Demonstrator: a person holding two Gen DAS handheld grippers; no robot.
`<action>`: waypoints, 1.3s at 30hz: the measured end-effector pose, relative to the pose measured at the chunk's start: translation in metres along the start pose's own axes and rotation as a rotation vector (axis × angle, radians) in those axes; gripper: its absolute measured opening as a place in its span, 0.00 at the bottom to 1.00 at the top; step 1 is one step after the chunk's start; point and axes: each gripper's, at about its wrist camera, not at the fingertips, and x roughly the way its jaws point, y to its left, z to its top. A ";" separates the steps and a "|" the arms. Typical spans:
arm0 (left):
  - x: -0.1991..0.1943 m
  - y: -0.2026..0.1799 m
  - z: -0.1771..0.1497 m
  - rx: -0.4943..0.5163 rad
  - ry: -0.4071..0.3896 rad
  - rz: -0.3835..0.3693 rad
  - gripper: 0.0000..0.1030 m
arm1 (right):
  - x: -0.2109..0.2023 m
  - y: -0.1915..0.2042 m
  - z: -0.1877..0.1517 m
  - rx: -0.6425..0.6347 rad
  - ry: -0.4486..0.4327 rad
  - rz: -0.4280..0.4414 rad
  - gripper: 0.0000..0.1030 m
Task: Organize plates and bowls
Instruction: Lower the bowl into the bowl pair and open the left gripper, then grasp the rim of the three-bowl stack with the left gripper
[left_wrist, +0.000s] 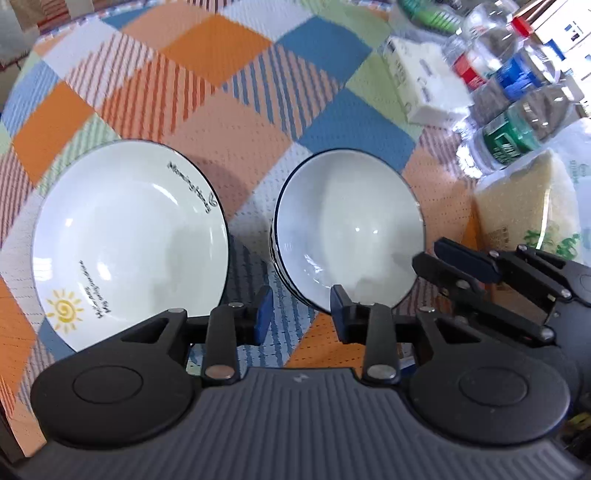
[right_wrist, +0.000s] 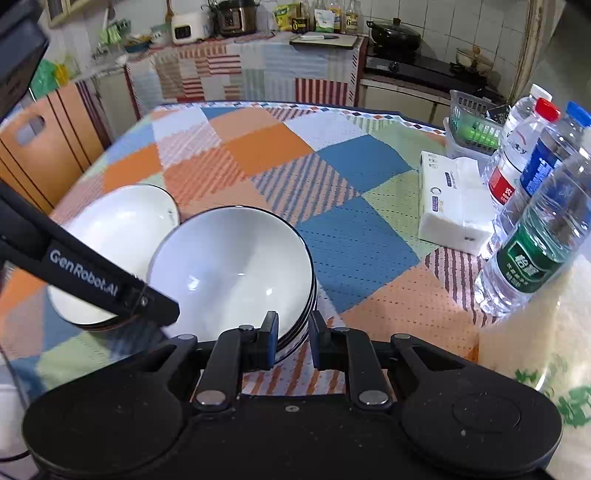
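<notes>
From where I stand, the table wears a plaid cloth (right_wrist: 332, 173) of orange, blue and pale green squares. Two piles of crockery sit on it side by side. The stack of plates (left_wrist: 129, 240) lies at about nine o'clock in the left wrist view; its top plate is white with a dark rim, a yellow sun and some lettering. Just beside it, at about three o'clock of the plates, stands the stack of bowls (left_wrist: 351, 232), white inside with dark rims, several nested together. The two piles are near each other but I cannot tell whether they touch.

The left gripper (left_wrist: 301, 312) hangs low at six o'clock, its jaws parted and gripping nothing, the gap facing the cloth between the piles. The right gripper (right_wrist: 293, 338) has its jaws parted more narrowly, nothing between them; its left finger overlaps the near edge of the bowls, though contact is unclear.

Off at two o'clock stand three water bottles (right_wrist: 535, 229), a tissue pack (right_wrist: 450, 206) and a small basket (right_wrist: 469, 122). A bag of rice (left_wrist: 524, 206) sits by the bottles.
</notes>
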 end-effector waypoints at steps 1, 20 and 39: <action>-0.006 0.001 -0.003 0.007 -0.016 -0.003 0.34 | -0.007 -0.002 -0.001 0.006 -0.007 0.018 0.21; -0.072 -0.008 -0.072 0.219 -0.138 0.021 0.39 | -0.103 0.012 -0.035 -0.140 -0.091 0.085 0.32; -0.028 0.008 -0.078 0.190 -0.221 -0.089 0.76 | -0.052 0.031 -0.065 -0.297 -0.160 0.182 0.89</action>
